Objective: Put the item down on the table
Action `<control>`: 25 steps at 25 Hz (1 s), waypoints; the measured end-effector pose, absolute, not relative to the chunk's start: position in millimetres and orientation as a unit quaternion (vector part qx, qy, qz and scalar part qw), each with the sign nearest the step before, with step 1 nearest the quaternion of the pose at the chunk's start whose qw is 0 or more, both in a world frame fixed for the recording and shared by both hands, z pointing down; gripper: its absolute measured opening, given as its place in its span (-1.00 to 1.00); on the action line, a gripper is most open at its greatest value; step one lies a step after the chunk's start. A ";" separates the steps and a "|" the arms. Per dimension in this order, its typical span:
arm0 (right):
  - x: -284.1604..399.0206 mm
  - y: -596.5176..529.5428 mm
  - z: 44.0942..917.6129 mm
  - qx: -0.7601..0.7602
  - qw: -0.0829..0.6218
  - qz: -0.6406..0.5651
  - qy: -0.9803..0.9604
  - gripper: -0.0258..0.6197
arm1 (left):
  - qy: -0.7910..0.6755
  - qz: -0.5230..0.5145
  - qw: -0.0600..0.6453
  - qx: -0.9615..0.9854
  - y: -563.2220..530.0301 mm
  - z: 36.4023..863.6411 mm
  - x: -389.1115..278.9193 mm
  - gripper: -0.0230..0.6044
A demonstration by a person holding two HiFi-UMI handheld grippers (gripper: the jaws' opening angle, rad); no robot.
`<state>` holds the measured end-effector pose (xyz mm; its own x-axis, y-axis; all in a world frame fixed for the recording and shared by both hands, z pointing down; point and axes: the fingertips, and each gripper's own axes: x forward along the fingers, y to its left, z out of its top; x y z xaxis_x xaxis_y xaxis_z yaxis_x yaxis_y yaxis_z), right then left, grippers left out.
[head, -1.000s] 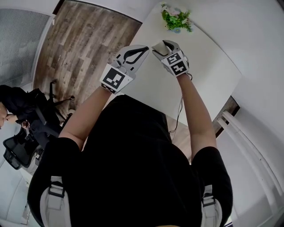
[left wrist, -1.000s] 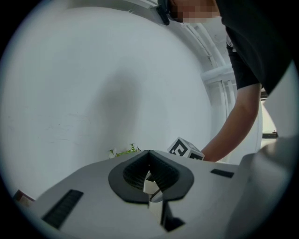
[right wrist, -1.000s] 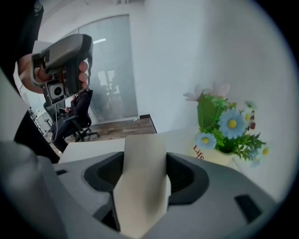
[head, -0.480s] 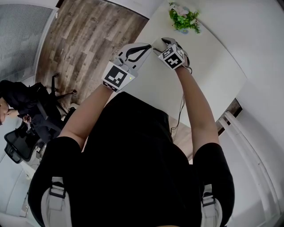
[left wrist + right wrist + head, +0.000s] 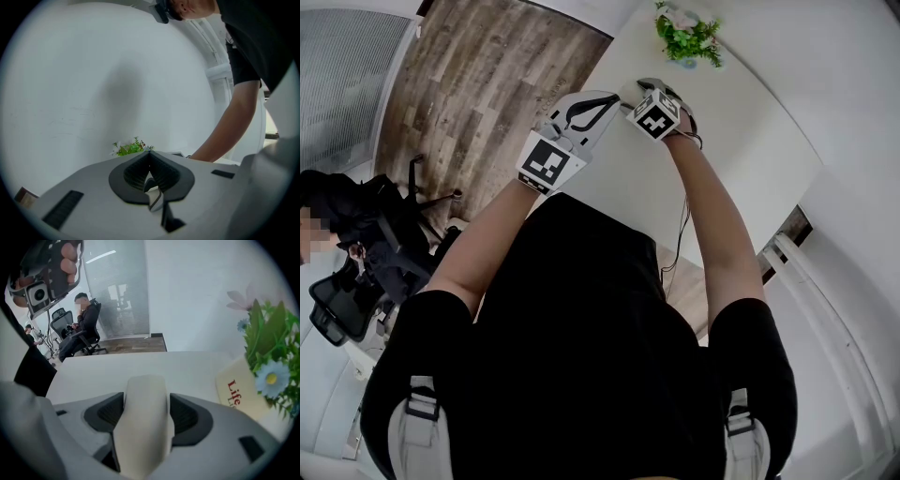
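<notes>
My right gripper [image 5: 145, 397] is shut on a smooth cream-coloured item [image 5: 143, 427] that fills the gap between its dark pads. In the head view the right gripper [image 5: 645, 87] hangs over the white table [image 5: 750, 141], near its left edge, with the item mostly hidden by the marker cube. My left gripper [image 5: 609, 97] is held just to its left, jaws meeting at the tips with nothing between them. In the left gripper view the left gripper [image 5: 149, 157] points toward the wall.
A small pot of green plants and flowers [image 5: 686, 37] stands at the table's far end, close on the right in the right gripper view as a plant [image 5: 269, 362] in a cream pot printed "Life" [image 5: 239, 387]. A seated person [image 5: 84, 329] is beyond the table on the wood floor [image 5: 478, 84].
The right gripper with the item has moved a little forward over the table and tipped its cube toward me. The left gripper has hardly moved.
</notes>
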<state>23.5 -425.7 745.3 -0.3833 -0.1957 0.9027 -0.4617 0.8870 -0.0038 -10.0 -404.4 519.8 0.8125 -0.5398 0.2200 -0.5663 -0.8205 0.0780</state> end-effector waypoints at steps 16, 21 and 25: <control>32.6 -373.9 603.7 0.352 0.326 0.161 -0.862 0.02 | -0.288 0.078 0.049 0.953 -355.4 474.8 -22.3 -0.94; 38.6 -334.4 542.6 0.402 0.251 0.154 -0.867 -0.02 | -0.272 0.070 0.040 0.959 -330.0 455.3 -25.9 -0.95; 36.6 -295.6 475.0 0.440 0.176 0.119 -0.872 -0.12 | -0.249 0.044 0.042 0.967 -299.3 426.4 -24.0 -0.95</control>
<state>36.6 -295.6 475.0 -0.5508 -0.7255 0.4125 -0.8095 0.5848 -0.0525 -24.0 -299.3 426.4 0.8724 -0.4771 0.1067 -0.4845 -0.8728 0.0593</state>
